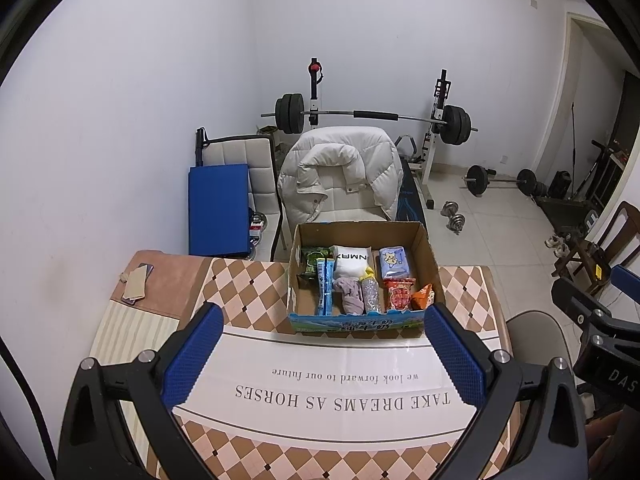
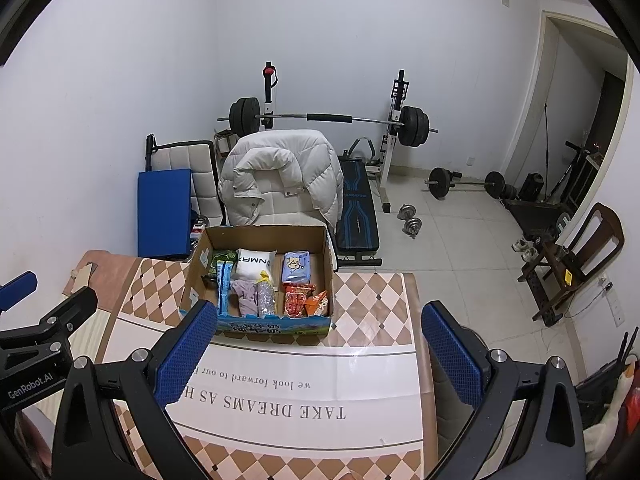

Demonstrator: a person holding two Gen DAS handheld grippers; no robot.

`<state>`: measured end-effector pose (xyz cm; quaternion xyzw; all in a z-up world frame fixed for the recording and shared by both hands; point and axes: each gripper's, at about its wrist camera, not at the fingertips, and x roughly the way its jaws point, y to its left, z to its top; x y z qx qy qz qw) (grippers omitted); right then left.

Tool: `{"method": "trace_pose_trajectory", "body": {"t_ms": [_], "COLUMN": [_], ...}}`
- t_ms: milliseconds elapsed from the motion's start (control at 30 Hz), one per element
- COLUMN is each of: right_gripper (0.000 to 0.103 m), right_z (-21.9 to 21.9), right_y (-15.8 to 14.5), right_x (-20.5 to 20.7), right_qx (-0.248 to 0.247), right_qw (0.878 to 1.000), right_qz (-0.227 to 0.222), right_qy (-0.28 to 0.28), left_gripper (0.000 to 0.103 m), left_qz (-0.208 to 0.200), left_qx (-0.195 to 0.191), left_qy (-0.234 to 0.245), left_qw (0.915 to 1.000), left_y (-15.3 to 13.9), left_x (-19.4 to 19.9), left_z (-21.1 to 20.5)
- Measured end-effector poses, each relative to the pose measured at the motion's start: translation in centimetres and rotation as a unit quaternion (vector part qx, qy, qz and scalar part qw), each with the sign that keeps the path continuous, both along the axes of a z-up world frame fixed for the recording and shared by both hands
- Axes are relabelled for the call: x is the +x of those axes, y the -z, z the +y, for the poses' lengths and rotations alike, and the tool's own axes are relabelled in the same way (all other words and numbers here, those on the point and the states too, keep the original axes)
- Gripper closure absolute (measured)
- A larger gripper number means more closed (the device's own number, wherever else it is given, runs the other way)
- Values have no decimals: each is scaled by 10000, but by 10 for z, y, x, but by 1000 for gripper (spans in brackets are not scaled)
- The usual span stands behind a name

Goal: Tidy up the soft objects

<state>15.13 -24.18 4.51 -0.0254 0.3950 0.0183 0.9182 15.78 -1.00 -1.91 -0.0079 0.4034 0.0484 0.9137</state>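
A cardboard box stands at the far edge of the table. Inside lie a white pillow pack, a crumpled purple cloth, a blue tissue pack, a red snack bag, a green packet, a blue tube and a glittery bottle. My left gripper is open and empty, short of the box. My right gripper is open and empty, nearer the box's right side.
The table carries a checked cloth with a printed white panel. A notebook lies at its far left corner. A chair draped with a white puffer jacket stands behind the box. A weight bench and barbells fill the room beyond.
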Motion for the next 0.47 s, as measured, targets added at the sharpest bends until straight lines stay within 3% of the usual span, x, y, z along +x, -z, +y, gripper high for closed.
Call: {"method": "trace_pose_trajectory", "body": {"t_ms": [467], "right_gripper": [0], "right_z": [-2], "right_y": [-3], "right_x": [1], "right_qx": [-10], "right_qw": [10000], "right_qz": [-13], "right_qy": [-22], "left_gripper": [0], "left_qz": [-85], "left_qx": [46], "left_qy": [-105], "left_qw": [9999], "left_y": [-3], "left_x": [-2], "left_z": [1]}}
